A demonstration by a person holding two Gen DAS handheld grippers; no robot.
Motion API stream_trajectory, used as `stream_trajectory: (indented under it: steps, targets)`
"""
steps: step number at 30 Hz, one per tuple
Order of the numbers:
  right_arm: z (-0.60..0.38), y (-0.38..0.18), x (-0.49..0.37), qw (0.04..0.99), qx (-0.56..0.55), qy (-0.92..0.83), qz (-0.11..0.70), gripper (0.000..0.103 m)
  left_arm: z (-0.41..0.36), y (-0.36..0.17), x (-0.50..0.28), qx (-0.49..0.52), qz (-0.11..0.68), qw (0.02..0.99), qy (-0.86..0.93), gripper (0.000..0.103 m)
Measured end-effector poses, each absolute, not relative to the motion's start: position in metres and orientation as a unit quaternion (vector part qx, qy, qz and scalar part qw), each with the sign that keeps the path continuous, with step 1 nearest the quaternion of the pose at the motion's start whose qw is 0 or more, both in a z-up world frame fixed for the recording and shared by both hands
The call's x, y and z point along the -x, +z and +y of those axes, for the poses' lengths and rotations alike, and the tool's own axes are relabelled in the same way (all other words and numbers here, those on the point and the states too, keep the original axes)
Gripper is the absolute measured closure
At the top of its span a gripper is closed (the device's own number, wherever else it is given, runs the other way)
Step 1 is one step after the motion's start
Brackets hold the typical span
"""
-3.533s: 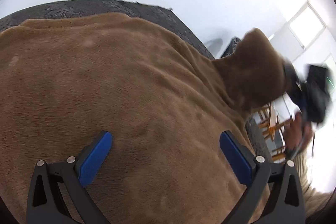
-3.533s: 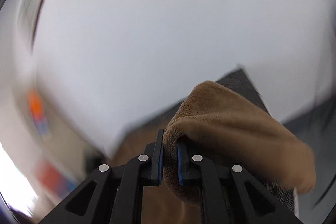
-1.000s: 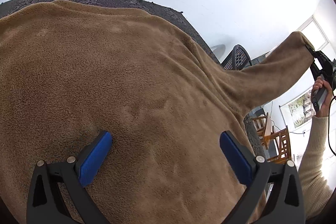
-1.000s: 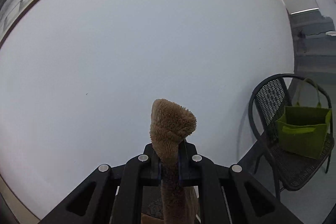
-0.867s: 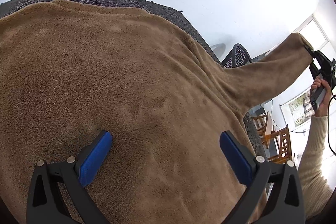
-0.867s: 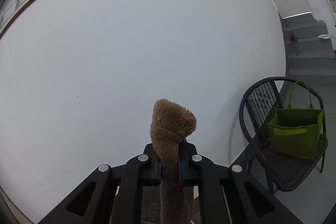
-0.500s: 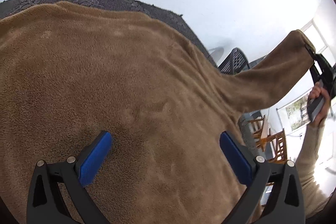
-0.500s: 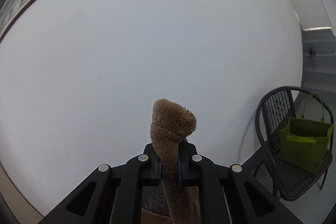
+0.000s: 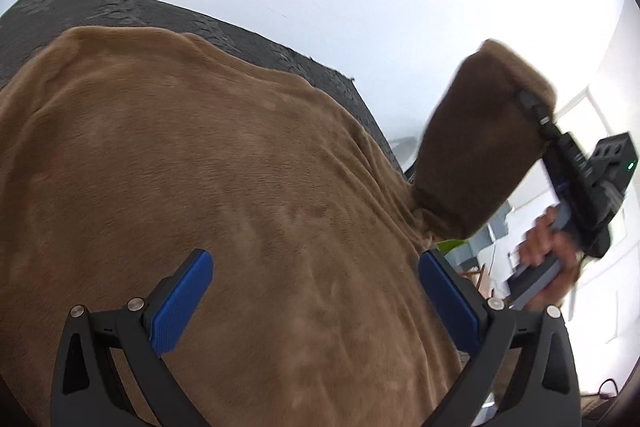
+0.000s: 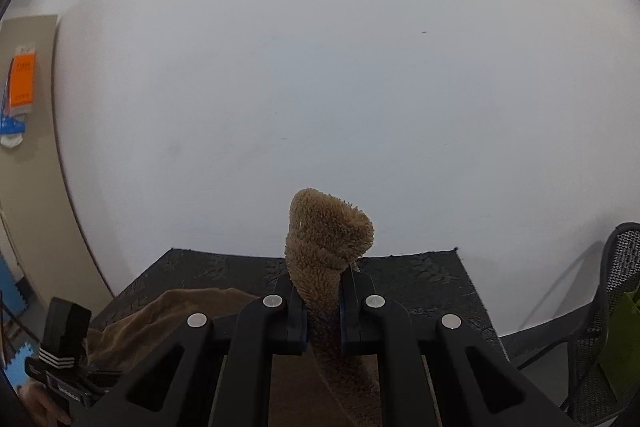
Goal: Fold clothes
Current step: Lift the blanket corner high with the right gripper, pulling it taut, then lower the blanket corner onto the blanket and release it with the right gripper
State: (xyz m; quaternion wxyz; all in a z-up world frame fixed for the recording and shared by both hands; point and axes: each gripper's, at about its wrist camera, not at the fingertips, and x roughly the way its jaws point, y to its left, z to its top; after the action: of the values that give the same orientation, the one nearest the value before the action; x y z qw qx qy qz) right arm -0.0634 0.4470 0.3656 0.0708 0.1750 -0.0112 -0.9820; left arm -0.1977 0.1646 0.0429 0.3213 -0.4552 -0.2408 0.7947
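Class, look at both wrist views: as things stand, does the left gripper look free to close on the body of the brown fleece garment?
Probably yes. The left gripper is open just over the garment's body, with nothing between. The right gripper only pinches the sleeve, off to the side.

My left camera sits close above the brown garment (image 9: 240, 187), looking across it toward a white wall. My right camera faces that wall over the dark table (image 10: 420, 279); both share garment and table.
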Motion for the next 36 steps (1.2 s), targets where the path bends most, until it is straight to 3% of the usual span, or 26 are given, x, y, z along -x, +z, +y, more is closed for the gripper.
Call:
stream_trajectory:
  steps: [9,20,22,23,24,26,31,36]
  targets:
    - [0.359,0.246,0.103,0.111,-0.229,-0.962,0.098,0.092,0.095,0.023,0.182,0.444,-0.312,0.296,0.786,0.0]
    - [0.313,0.186,0.099,0.168,-0.31,-0.922,0.158,0.091,0.061,0.025,0.179,0.428,-0.33,0.285,0.792,0.0]
    - [0.314,0.182,0.093,0.197,-0.322,-0.914,0.149,0.085,0.063,0.025,0.182,0.429,-0.328,0.284,0.792,0.0]
    - [0.316,0.181,0.09,0.212,-0.326,-0.911,0.14,0.073,0.066,0.025,0.183,0.431,-0.327,0.283,0.792,0.0]
    - [0.32,0.184,0.085,0.226,-0.326,-0.909,0.129,0.04,0.069,0.025,0.185,0.433,-0.326,0.281,0.792,0.0]
    - [0.328,0.192,0.074,0.246,-0.311,-0.911,0.11,0.008,0.072,0.024,0.187,0.437,-0.324,0.279,0.792,0.0]
    - [0.36,0.211,0.06,0.262,-0.295,-0.918,0.041,0.008,0.086,0.021,0.192,0.455,-0.315,0.266,0.789,0.0]
    - [0.411,0.21,0.056,0.194,-0.297,-0.934,-0.042,0.008,0.098,0.014,0.202,0.473,-0.347,0.272,0.763,0.0]
